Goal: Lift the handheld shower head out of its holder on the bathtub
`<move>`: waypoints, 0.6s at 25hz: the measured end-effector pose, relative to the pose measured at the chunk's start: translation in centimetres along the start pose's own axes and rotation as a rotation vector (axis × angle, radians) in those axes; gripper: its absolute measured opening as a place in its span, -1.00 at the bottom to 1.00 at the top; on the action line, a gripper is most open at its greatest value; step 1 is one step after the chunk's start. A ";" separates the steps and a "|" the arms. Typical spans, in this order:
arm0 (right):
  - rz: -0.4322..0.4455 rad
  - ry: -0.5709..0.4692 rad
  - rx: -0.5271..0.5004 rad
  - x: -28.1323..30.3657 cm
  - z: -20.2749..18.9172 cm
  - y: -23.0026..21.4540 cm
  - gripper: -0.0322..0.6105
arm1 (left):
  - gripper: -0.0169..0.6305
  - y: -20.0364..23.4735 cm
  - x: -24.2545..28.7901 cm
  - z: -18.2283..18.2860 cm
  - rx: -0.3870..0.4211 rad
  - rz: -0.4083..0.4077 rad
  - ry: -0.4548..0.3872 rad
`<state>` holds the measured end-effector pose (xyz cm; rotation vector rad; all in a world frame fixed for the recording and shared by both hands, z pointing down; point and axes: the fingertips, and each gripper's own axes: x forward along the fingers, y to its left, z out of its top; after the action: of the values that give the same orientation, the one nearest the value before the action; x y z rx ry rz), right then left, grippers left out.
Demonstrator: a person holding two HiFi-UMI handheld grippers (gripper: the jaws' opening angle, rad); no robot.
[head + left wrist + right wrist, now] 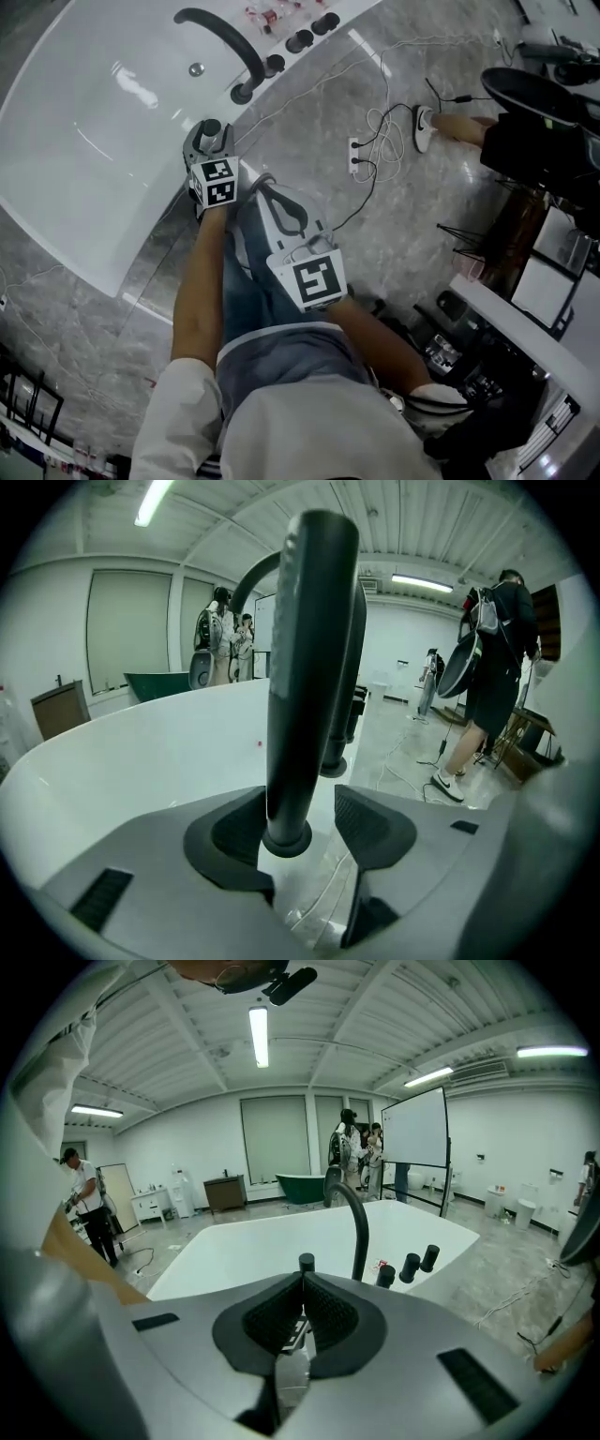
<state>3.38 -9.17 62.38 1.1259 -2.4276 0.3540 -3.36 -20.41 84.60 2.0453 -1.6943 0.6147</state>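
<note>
The shower head point(309, 667) is standing upright on the tub point(141, 752) rim, between the left gripper's point(300, 817) parted jaws, unclamped. The right gripper point(302, 1312) is hovering nearer, jaws together, empty.

left gripper point(298, 806): jaws apart | right gripper point(302, 1290): jaws together (both pointing forward)

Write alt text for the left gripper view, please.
The dark handheld shower head stands upright between the open jaws of the left gripper, not yet clamped. Behind it are the white bathtub and, at right, a person standing on the grey floor.
</note>
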 end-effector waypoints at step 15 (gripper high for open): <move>-0.002 -0.035 0.095 -3.8 5.5 -1.4 -0.85 | -0.50 -2.7 -14.6 11.8 0.162 -0.054 -0.234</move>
<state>5.08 -9.78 55.77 1.1839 -2.4624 0.4577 -2.26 -14.98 66.43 2.3482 -1.7597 0.5273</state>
